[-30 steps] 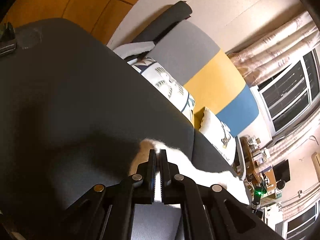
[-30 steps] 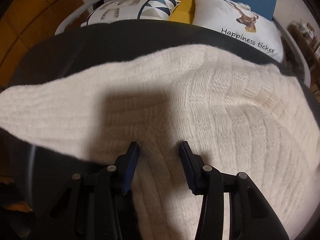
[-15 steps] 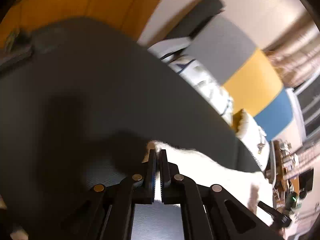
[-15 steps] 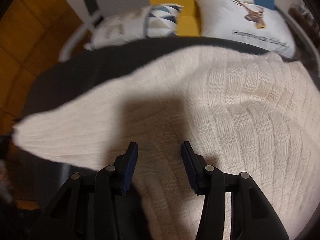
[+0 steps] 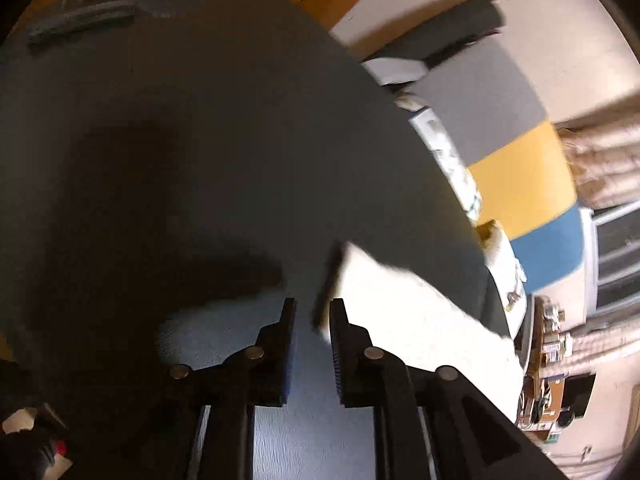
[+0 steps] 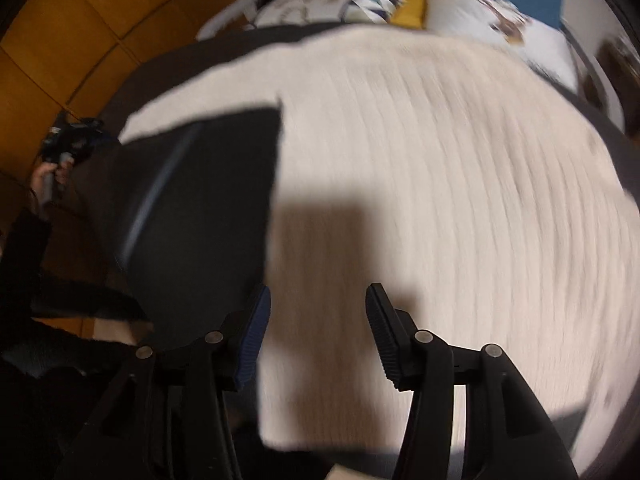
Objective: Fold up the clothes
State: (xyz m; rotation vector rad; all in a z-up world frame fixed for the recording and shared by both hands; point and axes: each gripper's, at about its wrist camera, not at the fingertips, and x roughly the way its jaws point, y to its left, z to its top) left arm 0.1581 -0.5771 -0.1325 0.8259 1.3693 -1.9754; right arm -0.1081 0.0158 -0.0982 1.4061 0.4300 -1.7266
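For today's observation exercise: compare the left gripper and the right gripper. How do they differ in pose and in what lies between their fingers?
1. The left gripper shows a narrow gap, its jaws opening; the right gripper stands much wider, also opening.
2. The left gripper sits at the cream sweater sleeve's end; the right gripper hovers over the sweater's body.
3. The sleeve's edge lies by the left gripper's fingers.

Both are black with blue pads, gripping nothing.

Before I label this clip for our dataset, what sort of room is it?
Most likely a home living room or bedroom: a grey, yellow and blue upholstered backrest with printed white cushions against it, pale patterned curtains by a window, and a cream knitted sweater spread on a dark grey surface.
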